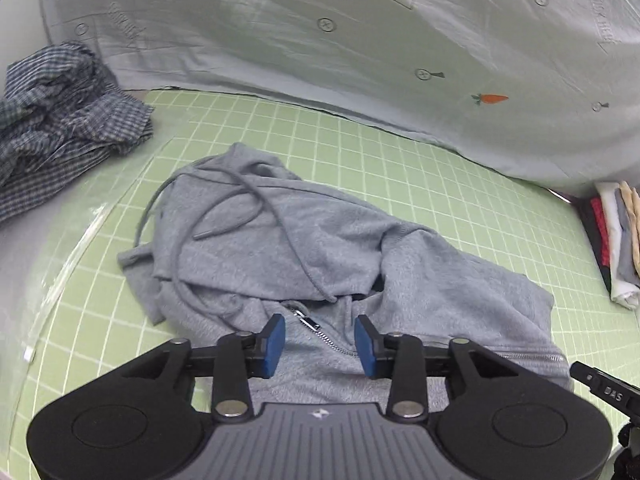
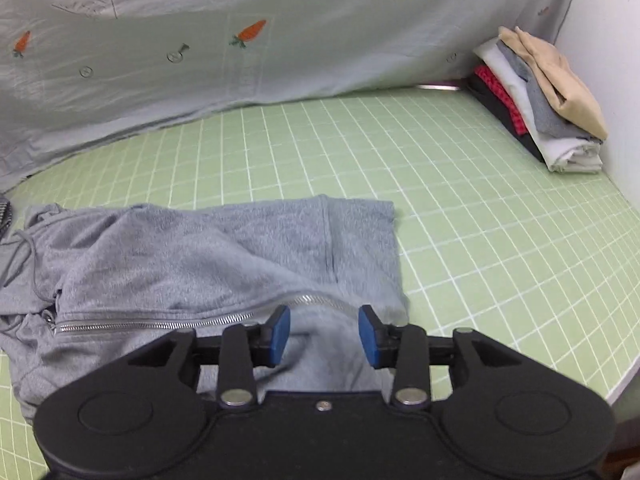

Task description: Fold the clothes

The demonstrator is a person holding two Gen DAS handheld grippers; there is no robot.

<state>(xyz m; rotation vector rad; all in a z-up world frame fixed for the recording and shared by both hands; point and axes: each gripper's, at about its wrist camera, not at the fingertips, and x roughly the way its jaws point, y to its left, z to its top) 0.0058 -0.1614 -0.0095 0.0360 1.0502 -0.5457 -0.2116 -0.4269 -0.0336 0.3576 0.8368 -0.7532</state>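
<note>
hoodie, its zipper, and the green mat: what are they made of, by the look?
Hoodie: soft knit, probably cotton fleece; matte heathered grey that drapes in loose folds.
Zipper: looks like metal; bright silver teeth with a shine, though coated plastic can't be ruled out.
Mat: smooth, flat, pale green with a printed white grid; likely vinyl or rubber cutting-mat stock.

"DAS" stands on a black part (image 1: pixel 608 390) (backdrop print unreadable, mirrored).
</note>
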